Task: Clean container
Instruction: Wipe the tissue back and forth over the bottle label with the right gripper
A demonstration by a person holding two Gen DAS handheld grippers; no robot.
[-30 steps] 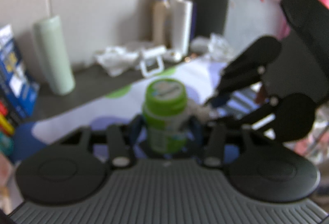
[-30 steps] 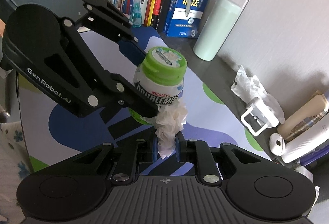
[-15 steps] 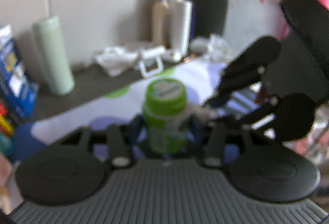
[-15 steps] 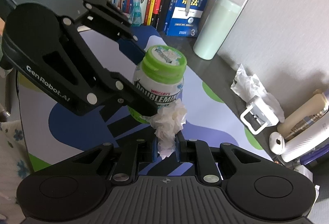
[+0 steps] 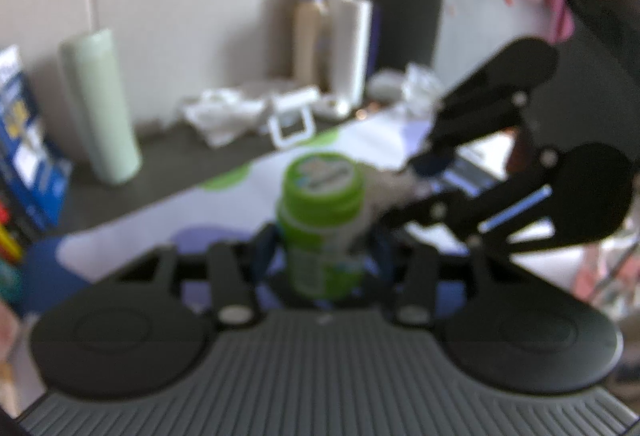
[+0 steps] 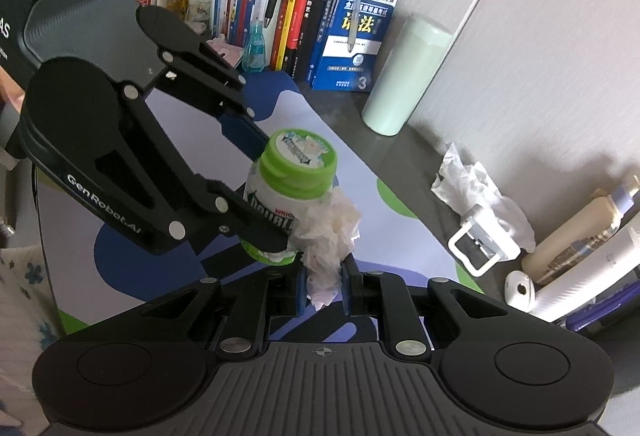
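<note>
Upright, green-capped, white-bodied: bottle (image 6: 290,191) held off the mat (image 6: 380,236), long axis close to vertical, cap toward the books (image 6: 320,23). Clamped low on the body by the left gripper (image 5: 324,248), one finger either side, label partly covered by the near finger in the right view. Pinched in the right gripper (image 6: 324,286): crumpled tissue (image 6: 328,232), wad sticking forward past the fingertips and pressed against the bottle's side just under the cap. Lying directly ahead of the right gripper and slightly left, touching through the tissue only; right fingers themselves just short of the plastic. Left view blurred, yet showing the same thing from behind: bottle dead centre between the left fingers, right gripper (image 5: 420,171) coming in from the right with the pale wad at the shoulder.

Probably mid-wipe on the upper side wall. Judging by the layout, next stroke turning on that vertical axis: rubbing down or around the body, with the left finger blocking the lower label on the near side. Likely need to rotate the bottle, or work only the free face. Risk: tissue slipping from the pinch if dragged hard, or the bottle twisting in its clamp.

Further out, against the wall: pale green tumbler (image 6: 404,75), more crumpled tissue beside a white clip (image 6: 480,240), rolls and a tan bottle at far right.
</note>
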